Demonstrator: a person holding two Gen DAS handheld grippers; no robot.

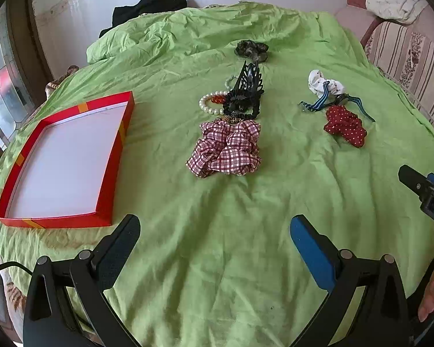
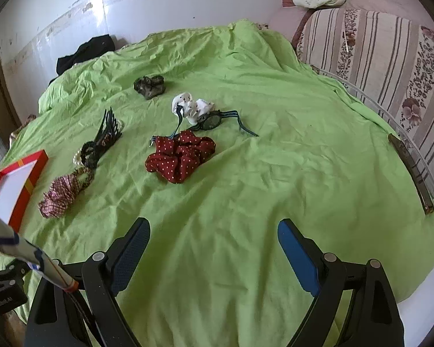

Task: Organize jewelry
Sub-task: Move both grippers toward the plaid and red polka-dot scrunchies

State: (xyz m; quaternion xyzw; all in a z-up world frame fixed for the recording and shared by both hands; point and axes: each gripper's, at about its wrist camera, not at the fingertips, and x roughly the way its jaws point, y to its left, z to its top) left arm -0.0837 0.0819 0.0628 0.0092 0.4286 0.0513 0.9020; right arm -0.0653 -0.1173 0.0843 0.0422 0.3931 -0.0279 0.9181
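Note:
A red box lid with a white inside (image 1: 63, 162) lies at the left; its corner shows in the right wrist view (image 2: 17, 182). On the green cloth lie a checked scrunchie (image 1: 227, 149) (image 2: 59, 196), a pearl bracelet (image 1: 208, 104), a black claw clip (image 1: 247, 86) (image 2: 108, 131), a red dotted scrunchie (image 1: 345, 125) (image 2: 180, 159), a white scrunchie (image 1: 324, 85) (image 2: 192, 107), a striped-strap watch (image 1: 337, 101) (image 2: 212, 121) and a dark scrunchie (image 1: 251, 50) (image 2: 149, 85). My left gripper (image 1: 215, 231) is open and empty, short of the checked scrunchie. My right gripper (image 2: 214, 232) is open and empty, short of the red scrunchie.
The green cloth (image 1: 217, 231) covers a round table. A black garment (image 1: 150, 7) lies at the far edge by the white wall. A striped floral sofa (image 2: 390, 66) stands at the right. A brown strip (image 2: 410, 170) lies on the table's right rim.

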